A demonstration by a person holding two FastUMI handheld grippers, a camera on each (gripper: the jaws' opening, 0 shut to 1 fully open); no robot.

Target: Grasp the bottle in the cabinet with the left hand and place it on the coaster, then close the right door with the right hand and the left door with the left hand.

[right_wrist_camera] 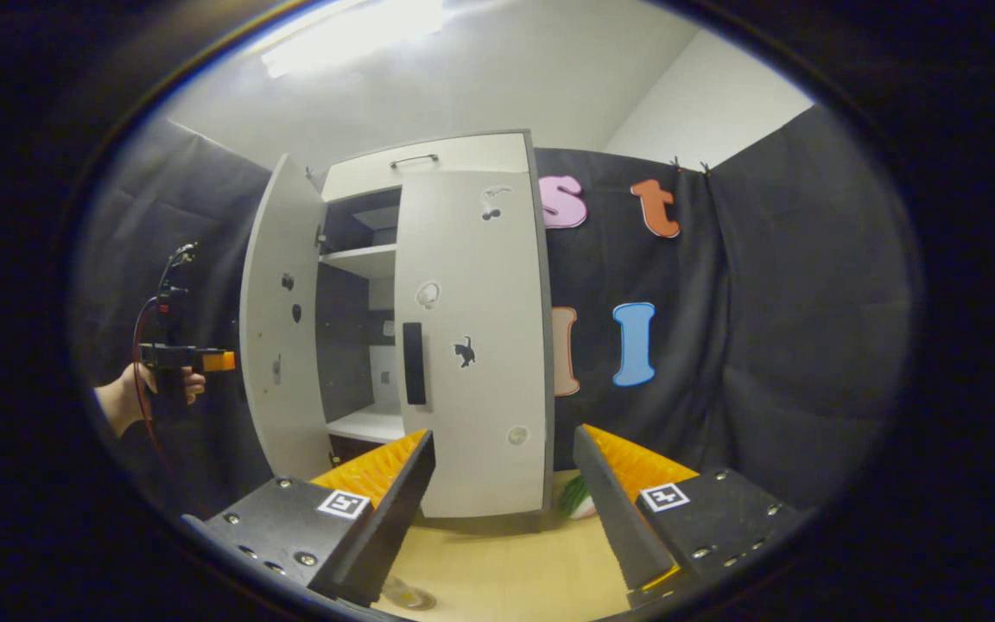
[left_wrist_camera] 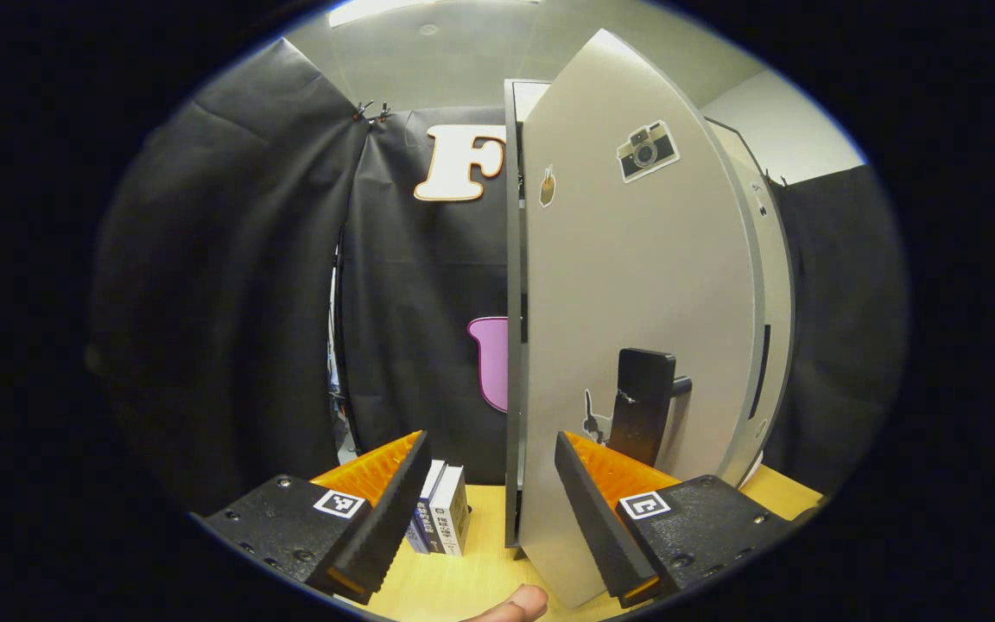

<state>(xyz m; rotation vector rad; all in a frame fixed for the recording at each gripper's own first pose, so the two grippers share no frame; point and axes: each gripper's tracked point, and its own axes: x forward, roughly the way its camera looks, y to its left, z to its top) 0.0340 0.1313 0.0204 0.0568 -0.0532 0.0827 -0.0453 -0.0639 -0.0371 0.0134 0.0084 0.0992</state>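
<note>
The left door [left_wrist_camera: 636, 285] is what the task now turns on, I judge. In the left gripper view it fills the middle and right of the frame, showing its pale outer face with a camera sticker [left_wrist_camera: 648, 150] at the upper part and a black handle [left_wrist_camera: 643, 402] lower down. In the right gripper view it stands wide open at the left of the cabinet [right_wrist_camera: 428, 164], while the right door [right_wrist_camera: 472, 345] lies flat on the front, shut or very nearly.

On the shelves that show through the gap I see no bottle. A small clear thing [right_wrist_camera: 407, 596] lies on the bench [right_wrist_camera: 506, 570] at the lower edge; whether it is the bottle on its coaster I cannot tell.

The door looks like a stiff, thin board, probably light, which swings easily on its hinges. Its face is smooth, so pinching would slip. A flat push on the outer face, near the handle and away from the hinged edge, seems the better way. Pushed too hard, it may slam.

The left claw [left_wrist_camera: 489, 436] is spread wide and holds nothing, close to the door's outer face. It also shows at the left of the right gripper view, held by a hand [right_wrist_camera: 130, 393] behind the open door. The right claw [right_wrist_camera: 504, 434] is spread wide and empty too, in front of the cabinet. Some books [left_wrist_camera: 441, 518] stand on the bench beside the cabinet.
</note>
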